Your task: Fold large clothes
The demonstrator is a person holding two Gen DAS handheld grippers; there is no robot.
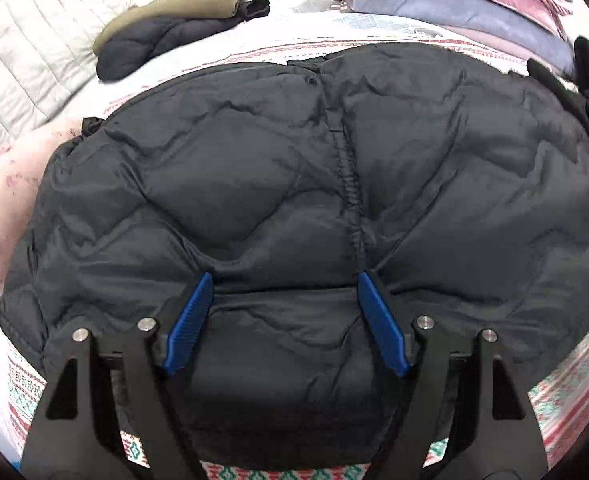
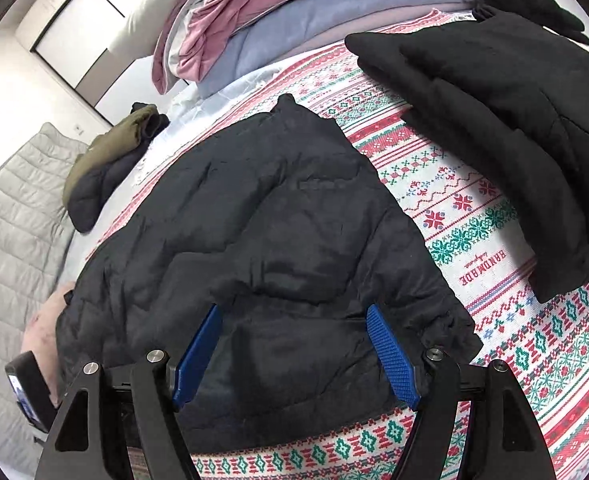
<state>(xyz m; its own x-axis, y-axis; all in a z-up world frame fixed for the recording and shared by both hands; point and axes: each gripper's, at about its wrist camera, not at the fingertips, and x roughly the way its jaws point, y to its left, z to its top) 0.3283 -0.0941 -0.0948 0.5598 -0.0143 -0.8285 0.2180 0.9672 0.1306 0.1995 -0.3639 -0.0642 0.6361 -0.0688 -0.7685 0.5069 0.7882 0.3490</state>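
A large dark puffy jacket (image 1: 278,168) lies folded into a thick bundle on the patterned bedspread (image 2: 474,220). My left gripper (image 1: 285,276) hovers over its near edge with the blue pads (image 1: 192,324) spread wide, their tips dimpling the fabric on either side of a padded section. The right wrist view shows the same jacket (image 2: 254,220) from its other side. My right gripper (image 2: 293,308) is open just as wide, its tips resting on the jacket's near part, with a bulge of fabric lying between the pads and not squeezed.
A folded black garment (image 2: 494,140) lies to the right on the bedspread. A folded olive and navy jacket (image 1: 166,28) sits at the back left. Pink and blue bedding (image 2: 274,20) is piled behind. A grey quilted cover (image 1: 22,64) and a pink fuzzy item (image 1: 2,200) lie left.
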